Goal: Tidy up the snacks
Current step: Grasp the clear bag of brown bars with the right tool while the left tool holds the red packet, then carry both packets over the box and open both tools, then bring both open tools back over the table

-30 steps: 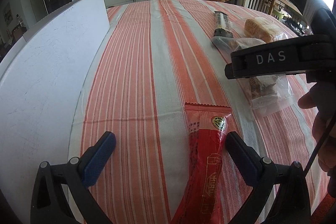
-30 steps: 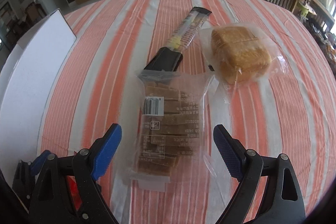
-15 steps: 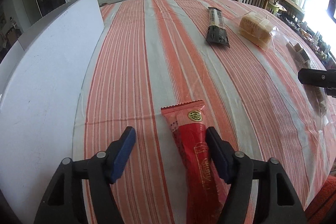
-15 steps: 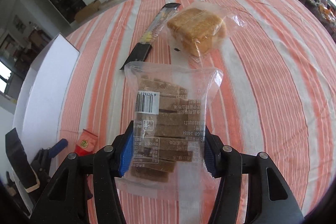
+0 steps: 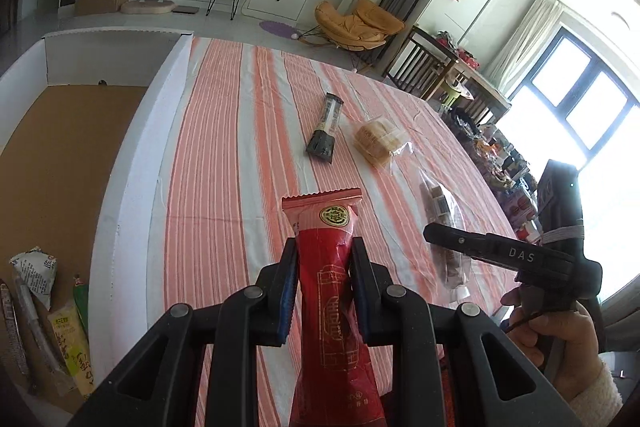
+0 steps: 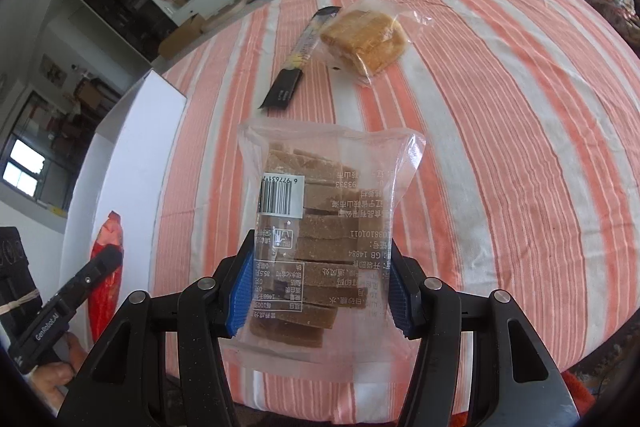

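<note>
Above the table's left edge, left gripper closing on red packet, right gripper pinching biscuit bag; next move, I judge: carry both over the box.

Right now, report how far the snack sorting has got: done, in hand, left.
Done: a few packets already lie in the white box.
In hand: the left gripper is closing on the red packet; the right gripper clamps the clear bag of brown slices.
Left: the black stick packet and the wrapped bread on the striped cloth.
</note>
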The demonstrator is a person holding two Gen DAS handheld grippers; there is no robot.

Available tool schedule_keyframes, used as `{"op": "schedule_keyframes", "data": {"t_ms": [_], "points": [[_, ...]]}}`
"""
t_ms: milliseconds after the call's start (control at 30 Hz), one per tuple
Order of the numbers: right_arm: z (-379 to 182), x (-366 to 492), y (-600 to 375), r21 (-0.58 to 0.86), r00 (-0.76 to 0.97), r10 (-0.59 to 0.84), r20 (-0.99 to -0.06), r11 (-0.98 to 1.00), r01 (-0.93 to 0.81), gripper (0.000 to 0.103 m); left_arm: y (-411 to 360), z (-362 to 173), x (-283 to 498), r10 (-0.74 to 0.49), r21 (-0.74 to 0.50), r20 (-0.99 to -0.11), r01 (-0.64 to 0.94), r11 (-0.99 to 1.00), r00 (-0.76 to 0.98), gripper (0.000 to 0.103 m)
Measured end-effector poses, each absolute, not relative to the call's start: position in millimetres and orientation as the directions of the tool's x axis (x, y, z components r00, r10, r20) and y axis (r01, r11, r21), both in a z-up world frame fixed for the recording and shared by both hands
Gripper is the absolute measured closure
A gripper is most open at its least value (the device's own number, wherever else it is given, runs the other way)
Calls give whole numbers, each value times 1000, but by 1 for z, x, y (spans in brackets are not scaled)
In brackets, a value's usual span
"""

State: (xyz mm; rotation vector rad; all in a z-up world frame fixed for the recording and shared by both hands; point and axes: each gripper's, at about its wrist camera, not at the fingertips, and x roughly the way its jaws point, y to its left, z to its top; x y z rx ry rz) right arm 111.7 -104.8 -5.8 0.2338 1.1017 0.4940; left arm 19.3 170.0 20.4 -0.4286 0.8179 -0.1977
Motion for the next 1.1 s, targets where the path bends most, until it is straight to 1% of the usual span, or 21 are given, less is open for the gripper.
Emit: {"op": "schedule_keyframes", "data": {"t_ms": [100,200,267,333,433,467,500,533,567,600,700,767,833,900,967,1033,1100], "points": [[29,98,-59,468,332,585,-740,803,-371,45,198,55,-8,-333,-475,-612,3,880,718,79],[64,80,-3,492,282,666,-691,718,-492,44,239,83,-35,-255,-455,-581,-49,889,773,79],[81,67,36,500,235,708,-666,658,-563,44,271,93,-50,-168,-428,-581,-123,895,796,79],[90,55,75,507,182,737,-651,600,-619,44,304,94,-64,-48,-382,-589,-226,896,807,79],[91,36,132,491,118,752,-649,532,-689,44,351,78,-77,133,-304,-630,-401,864,765,79],[88,29,149,486,97,759,-644,504,-714,42,363,68,-78,196,-262,-650,-458,849,735,79],[84,23,164,482,77,765,-640,477,-735,37,372,57,-79,258,-213,-672,-515,830,695,72],[78,20,176,482,49,765,-642,452,-751,32,380,48,-79,303,-177,-690,-559,810,657,55],[70,19,185,478,25,752,-658,443,-759,20,385,35,-77,332,-152,-709,-595,789,622,43],[64,18,188,471,21,741,-671,447,-761,19,389,28,-77,346,-145,-720,-618,773,601,25],[50,25,166,452,70,747,-661,470,-758,19,382,15,-77,342,-164,-714,-620,768,612,21],[39,42,135,426,146,727,-671,539,-726,19,369,13,-68,321,-152,-711,-582,799,626,21],[25,65,95,363,263,670,-694,642,-675,19,349,15,-53,284,-146,-708,-527,838,647,21],[6,87,53,256,396,555,-731,762,-596,19,317,19,-42,215,-165,-701,-448,879,680,21],[-19,107,5,122,513,381,-769,875,-468,19,283,21,-28,130,-188,-697,-355,916,705,19],[-45,124,-40,31,563,229,-794,941,-338,19,244,21,-15,39,-206,-696,-252,945,717,12],[-64,136,-79,-4,571,132,-810,973,-231,19,204,14,-3,-48,-216,-707,-151,965,706,9]]}}
